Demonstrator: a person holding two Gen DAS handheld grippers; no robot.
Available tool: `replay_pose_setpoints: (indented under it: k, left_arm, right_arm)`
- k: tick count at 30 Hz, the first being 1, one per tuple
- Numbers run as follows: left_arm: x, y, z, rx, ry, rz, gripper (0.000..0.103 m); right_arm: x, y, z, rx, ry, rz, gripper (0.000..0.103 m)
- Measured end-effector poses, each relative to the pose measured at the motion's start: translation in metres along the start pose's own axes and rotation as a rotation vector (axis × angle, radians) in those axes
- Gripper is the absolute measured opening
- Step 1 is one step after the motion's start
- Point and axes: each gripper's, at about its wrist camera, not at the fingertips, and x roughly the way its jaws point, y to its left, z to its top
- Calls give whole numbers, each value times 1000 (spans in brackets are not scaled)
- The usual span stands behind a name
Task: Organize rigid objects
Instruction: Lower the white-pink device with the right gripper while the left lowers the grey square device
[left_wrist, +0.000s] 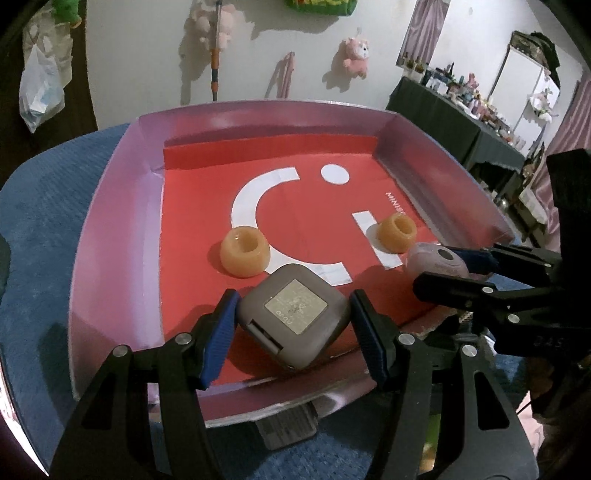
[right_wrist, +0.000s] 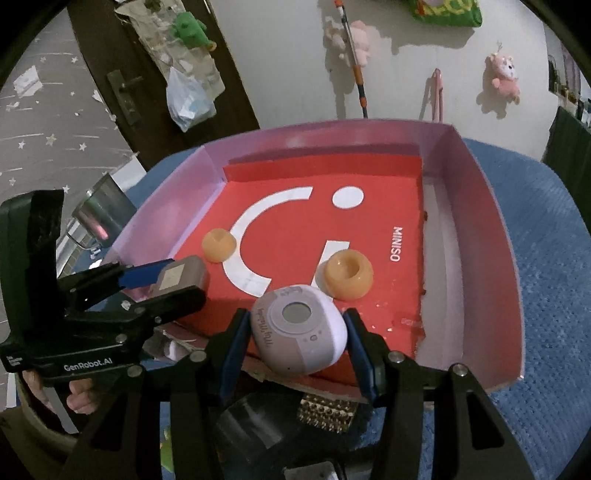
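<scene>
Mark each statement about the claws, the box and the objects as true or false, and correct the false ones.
1. The left claw grips a grey square case. True.
2. The right claw is empty. False: it holds a rounded lilac device.
3. Two orange ring-shaped holders sit on the box's red floor. True.
4. The pink-walled box rests on a bare wooden table. False: it rests on a blue textured cloth.

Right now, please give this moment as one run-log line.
left gripper: shut on grey square case | right gripper: shut on lilac round device | both over red box | two orange rings inside
</scene>
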Motion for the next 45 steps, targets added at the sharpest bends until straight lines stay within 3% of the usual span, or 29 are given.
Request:
replay_pose_setpoints:
  k: [10, 24, 45]
  left_arm:
    - [19, 11, 8, -27, 19, 30, 59]
    - [32, 16, 18, -36, -19, 109, 59]
    - [35, 18, 21, -41, -15, 112, 59]
  right_arm:
    - [19, -5, 8, -7, 43, -30, 54]
    - [30, -15, 24, -5, -31, -168, 54]
    - [36, -15, 25, -17, -21, -190, 55]
